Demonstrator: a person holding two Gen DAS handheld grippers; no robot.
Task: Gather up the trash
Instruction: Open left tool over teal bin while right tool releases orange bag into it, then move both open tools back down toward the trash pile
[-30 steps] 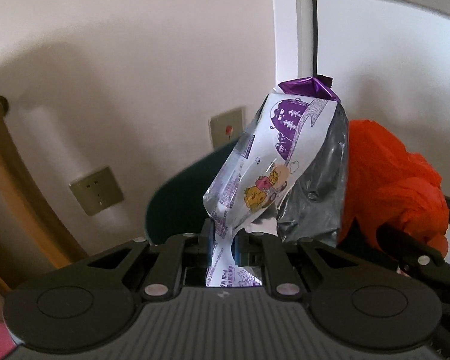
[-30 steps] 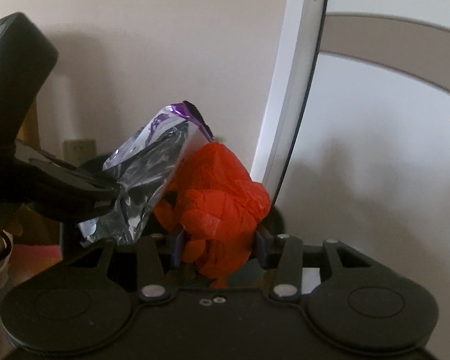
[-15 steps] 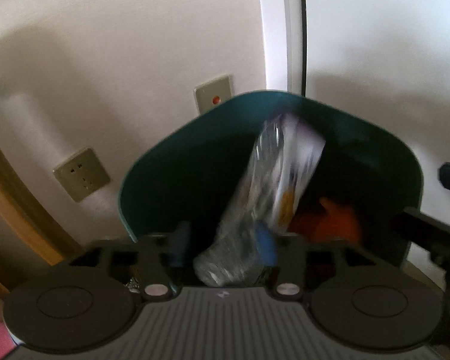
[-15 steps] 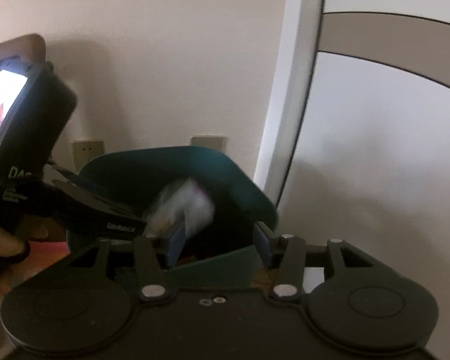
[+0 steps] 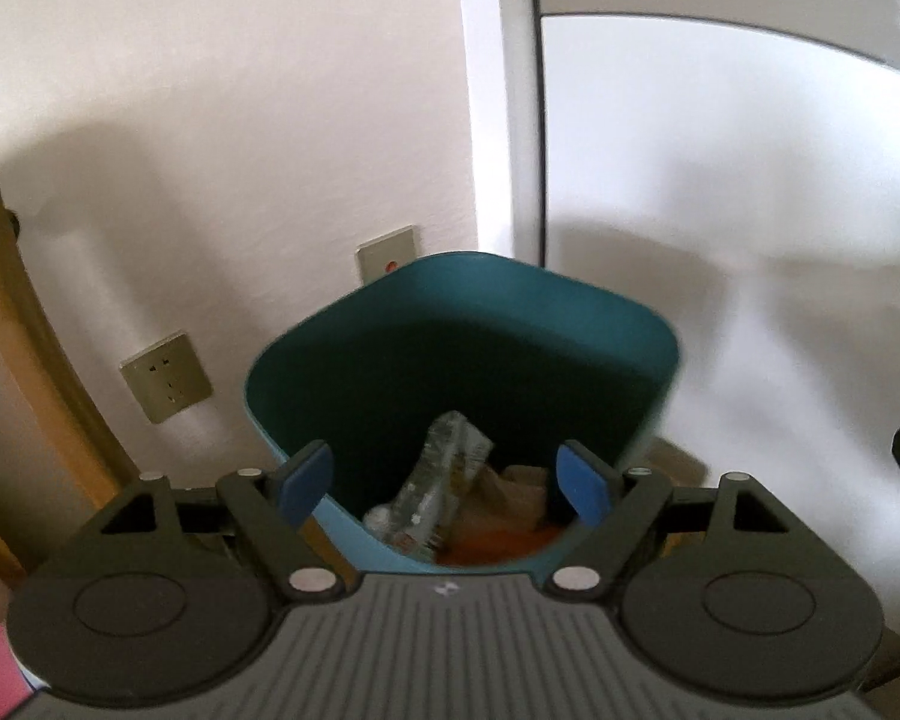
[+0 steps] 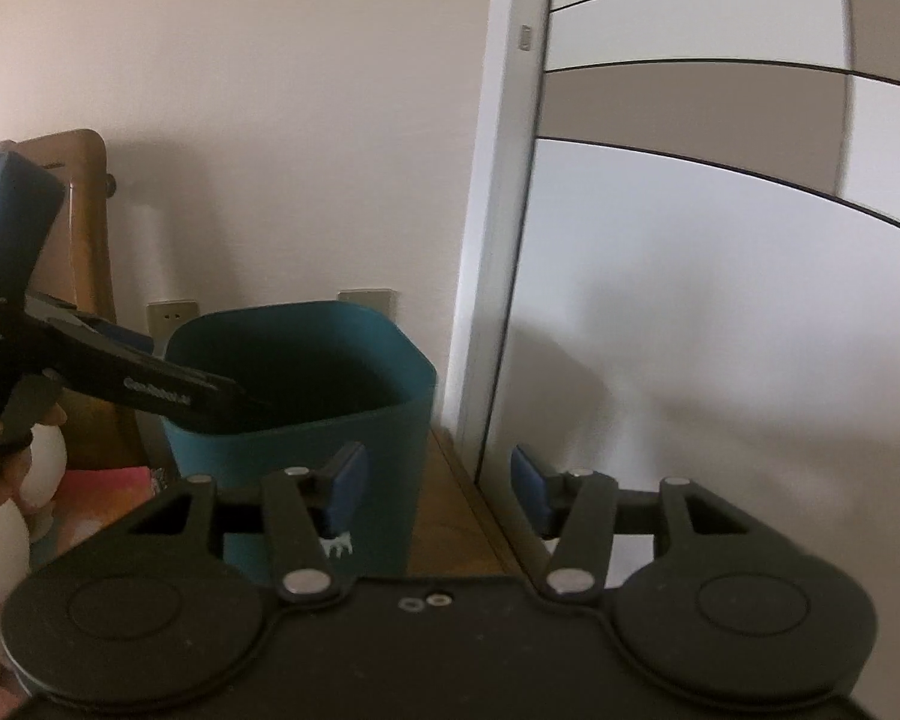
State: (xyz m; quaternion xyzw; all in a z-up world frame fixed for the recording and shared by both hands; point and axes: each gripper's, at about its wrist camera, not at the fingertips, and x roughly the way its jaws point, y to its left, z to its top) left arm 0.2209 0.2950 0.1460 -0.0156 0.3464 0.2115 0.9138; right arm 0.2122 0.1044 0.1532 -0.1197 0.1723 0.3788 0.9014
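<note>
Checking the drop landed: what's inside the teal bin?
Inside the teal bin lie a silvery snack wrapper, brown paper and something orange. The bin's near wall hides the rest.

Home: wall sockets [image 5: 165, 385], wooden chair [image 6: 90, 228]

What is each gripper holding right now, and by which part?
Nothing. The left gripper and right gripper are both empty, their fingers opening. The wrapper lies inside the bin.

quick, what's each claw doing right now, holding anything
Left claw: jaws opening, nothing between them; the wrapper lies in the teal bin.
Right claw: jaws opening, empty.
</note>
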